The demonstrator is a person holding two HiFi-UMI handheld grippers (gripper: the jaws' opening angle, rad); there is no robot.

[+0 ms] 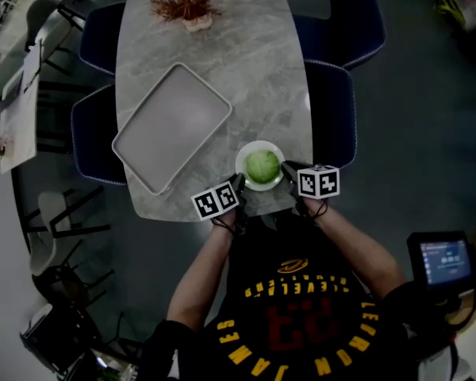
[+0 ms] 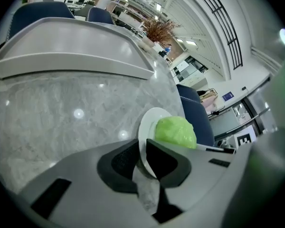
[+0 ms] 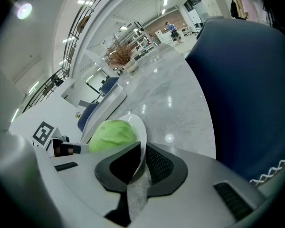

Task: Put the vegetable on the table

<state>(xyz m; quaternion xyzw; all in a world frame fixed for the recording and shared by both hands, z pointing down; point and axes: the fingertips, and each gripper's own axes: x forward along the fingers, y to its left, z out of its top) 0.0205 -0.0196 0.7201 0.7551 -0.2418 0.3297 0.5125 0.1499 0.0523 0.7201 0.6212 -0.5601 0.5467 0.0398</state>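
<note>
Jaws of the left gripper [image 1: 239,182] stand nearly together, pinching the left rim of a small round white plate [image 1: 259,144]. The right gripper [image 1: 286,169] is clamped the same way on the opposite rim, and each gripper view shows the thin edge pressed between black pads. A round green vegetable [image 1: 262,166] sits on the plate at the lower centre of the head view, over the near end of the grey marble oval table [image 1: 254,70]. A grey rectangular tray [image 1: 172,125] lies up and left, apart from the plate.
</note>
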